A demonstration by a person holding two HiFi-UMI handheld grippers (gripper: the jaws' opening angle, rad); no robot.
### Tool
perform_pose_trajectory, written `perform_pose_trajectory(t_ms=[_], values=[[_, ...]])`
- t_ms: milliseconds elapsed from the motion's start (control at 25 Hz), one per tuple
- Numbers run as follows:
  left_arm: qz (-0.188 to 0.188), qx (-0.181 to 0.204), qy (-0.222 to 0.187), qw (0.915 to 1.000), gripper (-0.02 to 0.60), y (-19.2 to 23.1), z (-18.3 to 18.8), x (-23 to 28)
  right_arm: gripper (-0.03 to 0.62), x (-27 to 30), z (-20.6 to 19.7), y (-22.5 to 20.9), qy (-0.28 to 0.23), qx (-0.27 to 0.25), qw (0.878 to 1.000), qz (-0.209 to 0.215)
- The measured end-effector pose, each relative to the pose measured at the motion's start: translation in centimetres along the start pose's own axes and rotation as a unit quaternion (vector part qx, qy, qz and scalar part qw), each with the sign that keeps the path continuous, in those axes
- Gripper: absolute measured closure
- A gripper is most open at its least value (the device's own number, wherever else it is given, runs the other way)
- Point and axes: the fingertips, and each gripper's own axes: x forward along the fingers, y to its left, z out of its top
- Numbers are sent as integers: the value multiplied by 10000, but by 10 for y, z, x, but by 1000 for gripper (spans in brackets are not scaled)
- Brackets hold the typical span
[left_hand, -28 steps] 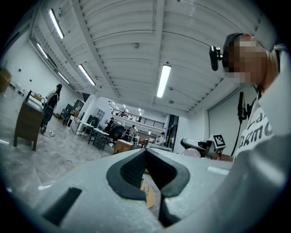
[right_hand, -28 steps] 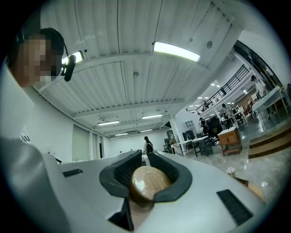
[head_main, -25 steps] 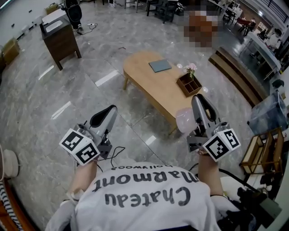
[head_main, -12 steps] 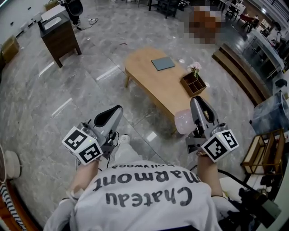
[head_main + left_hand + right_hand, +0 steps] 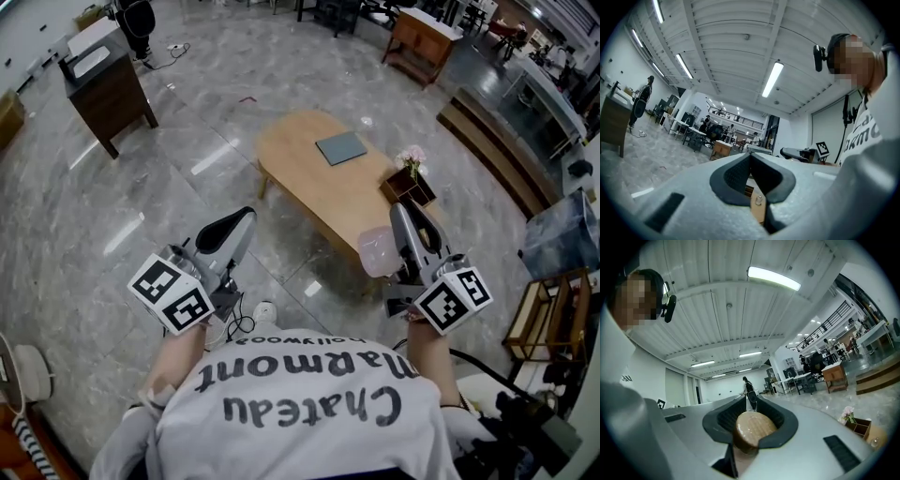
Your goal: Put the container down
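2 grippers face the table (image 5: 300, 159): the right gripper (image 5: 403, 217) grips the container (image 5: 378, 251) in part-closed jaws, just short of the table's near edge; the left gripper (image 5: 239, 221) is closed, empty.

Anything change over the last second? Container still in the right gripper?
The person walked toward the wooden table, carrying both grippers forward; a white shoe has come into view. Nothing taken or let go. Unchanged: right gripper stays shut on the container, left gripper stays shut and empty; the book and flower box sit as before.
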Motion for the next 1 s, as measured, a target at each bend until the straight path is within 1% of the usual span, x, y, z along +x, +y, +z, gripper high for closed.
perform_pose_trajectory(t_ms=[280,560,680,800,880,1000], values=[[-272,61,85,9996,567,73,33,33,520,72,7,-9,-142,-6,9996,-252],[-462,41,146,9988,566,131,45,57,520,127,-2,-22,-234,22,9984,-507],[-427,-42,230,9988,566,150,40,67,520,146,-10,-28,-229,73,9981,-562],[-403,-386,266,9981,567,161,29,75,520,163,-22,-34,-89,143,9980,-604],[-482,-611,357,9963,567,162,15,81,520,171,-32,-39,33,227,9978,-627],[-584,-722,597,9939,568,166,-5,90,520,183,-46,-49,207,378,9970,-650]])
